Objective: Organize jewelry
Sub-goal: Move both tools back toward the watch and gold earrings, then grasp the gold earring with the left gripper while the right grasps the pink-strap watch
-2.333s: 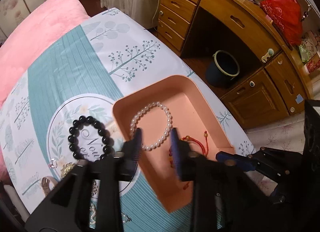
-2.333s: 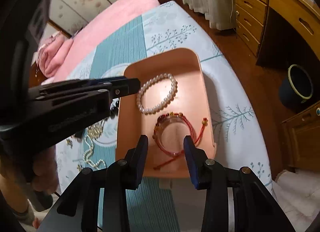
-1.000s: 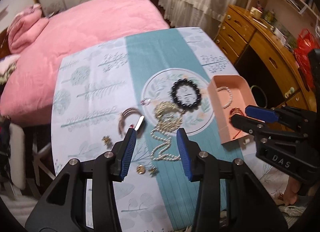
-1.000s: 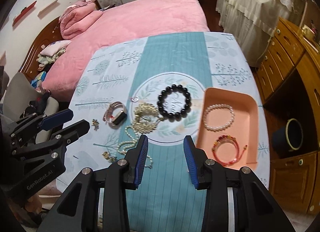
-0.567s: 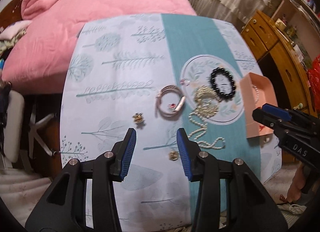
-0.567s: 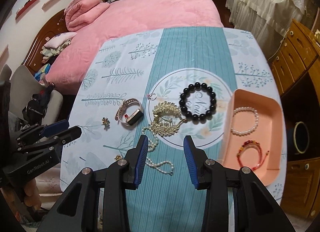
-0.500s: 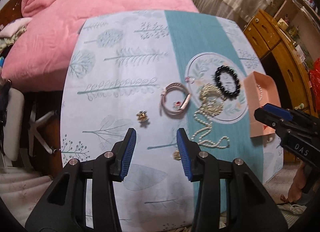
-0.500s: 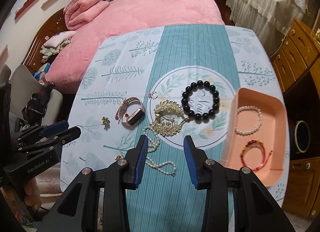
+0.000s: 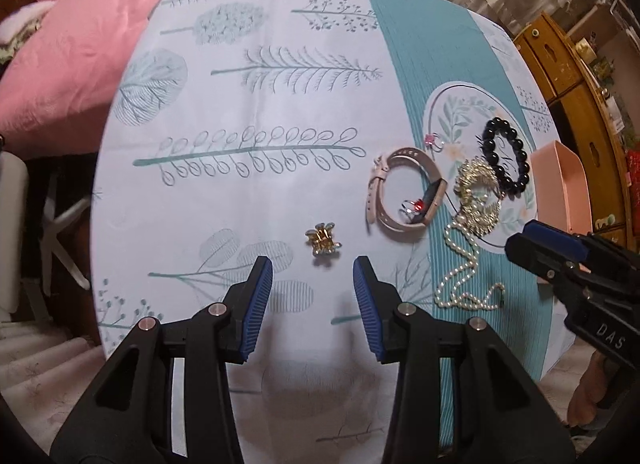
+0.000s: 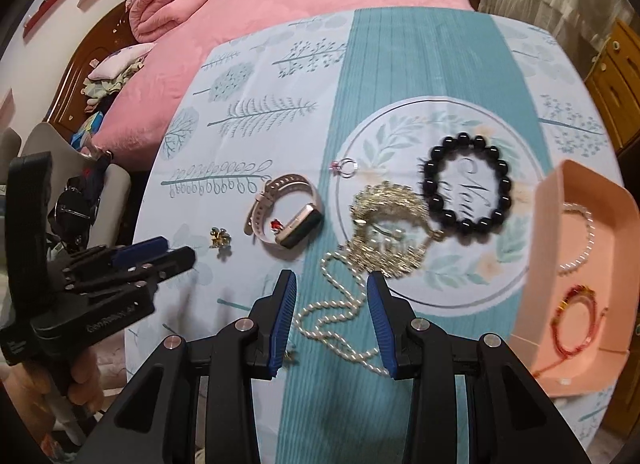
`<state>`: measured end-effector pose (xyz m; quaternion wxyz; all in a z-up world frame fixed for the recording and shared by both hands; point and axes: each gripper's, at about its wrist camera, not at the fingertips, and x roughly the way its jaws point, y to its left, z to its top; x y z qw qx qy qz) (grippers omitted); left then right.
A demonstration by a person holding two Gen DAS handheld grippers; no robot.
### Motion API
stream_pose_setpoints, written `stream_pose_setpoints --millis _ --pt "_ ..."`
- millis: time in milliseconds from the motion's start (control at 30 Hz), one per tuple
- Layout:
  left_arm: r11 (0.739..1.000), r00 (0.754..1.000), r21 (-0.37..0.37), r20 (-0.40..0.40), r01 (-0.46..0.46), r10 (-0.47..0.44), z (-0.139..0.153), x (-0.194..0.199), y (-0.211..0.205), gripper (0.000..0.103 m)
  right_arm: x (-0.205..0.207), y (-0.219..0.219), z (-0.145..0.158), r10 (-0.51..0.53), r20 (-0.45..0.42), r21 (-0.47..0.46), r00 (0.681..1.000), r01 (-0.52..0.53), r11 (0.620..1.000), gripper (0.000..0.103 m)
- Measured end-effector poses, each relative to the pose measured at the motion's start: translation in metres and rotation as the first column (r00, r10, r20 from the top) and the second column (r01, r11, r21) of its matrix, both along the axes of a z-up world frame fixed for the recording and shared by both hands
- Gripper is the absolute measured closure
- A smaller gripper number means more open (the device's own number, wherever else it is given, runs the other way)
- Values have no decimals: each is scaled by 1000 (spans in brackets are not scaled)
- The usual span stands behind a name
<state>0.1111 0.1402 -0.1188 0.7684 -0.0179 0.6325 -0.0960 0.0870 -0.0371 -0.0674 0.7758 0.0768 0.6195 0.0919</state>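
while two bracelets (image 10: 576, 236) fill the tray (image 10: 548, 219), one watch (image 10: 286, 211) waits.

From my left wrist camera I read "DAS" in pale capitals on the black body of the right hand-held gripper (image 9: 538, 242). From my right wrist camera I make out "GenRobot.AI" along the side of the left hand-held gripper (image 10: 170, 250), though the letters are small and blurred. Inside the round medallion printed on the tablecloth (image 10: 400, 63) there is cursive script, partly ringed by the black bead bracelet (image 10: 468, 187); I cannot read it.
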Motion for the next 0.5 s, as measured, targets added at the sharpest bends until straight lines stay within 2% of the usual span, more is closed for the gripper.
stream_pose_setpoints --millis 133,400,500 --pt "1000 1000 -26 -20 -10 9 -16 8 0 64 20 11 -12 14 0 -4 1000 -14 1000 66" --pt "1000 1000 -15 -29 -9 8 -32 16 -10 65 57 31 -26 79 7 -24 997 -78 997 66" --pt "1000 1000 -11 -18 -6 6 -33 18 -13 69 70 40 -35 110 2 -29 994 -110 993 66"
